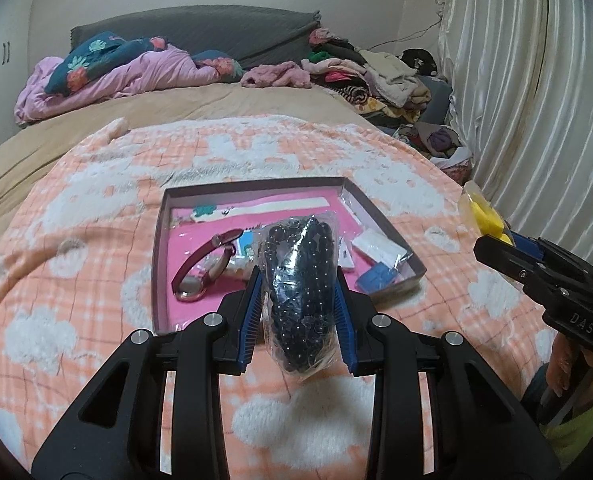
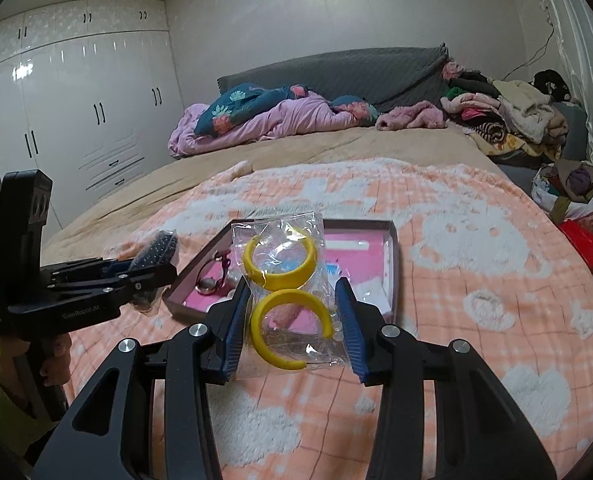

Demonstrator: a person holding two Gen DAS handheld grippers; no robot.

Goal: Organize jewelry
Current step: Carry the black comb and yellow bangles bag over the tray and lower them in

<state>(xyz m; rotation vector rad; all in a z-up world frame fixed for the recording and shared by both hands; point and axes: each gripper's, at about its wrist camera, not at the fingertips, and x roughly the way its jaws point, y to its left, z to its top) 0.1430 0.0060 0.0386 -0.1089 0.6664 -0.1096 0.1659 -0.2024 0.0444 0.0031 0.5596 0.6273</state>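
Our left gripper (image 1: 299,300) pinches the slippery bead bag (image 1: 300,292), our right gripper (image 2: 294,320) the earring bag (image 2: 286,292). Either film could slide from the closed fingers and miss the tray (image 1: 158,248) onto the bed (image 1: 76,320).

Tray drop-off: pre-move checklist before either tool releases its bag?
1. Left tool clamped on the bag of black beads: ok.
2. Right tool clamped on the bag of yellow hoops: ok.
3. Tray open, facing up: ok.
4. Free tray floor for both bags: cannot tell; red watch and white packets already inside.
5. Tools apart from each other: ok.
6. Bags sealed: cannot tell.
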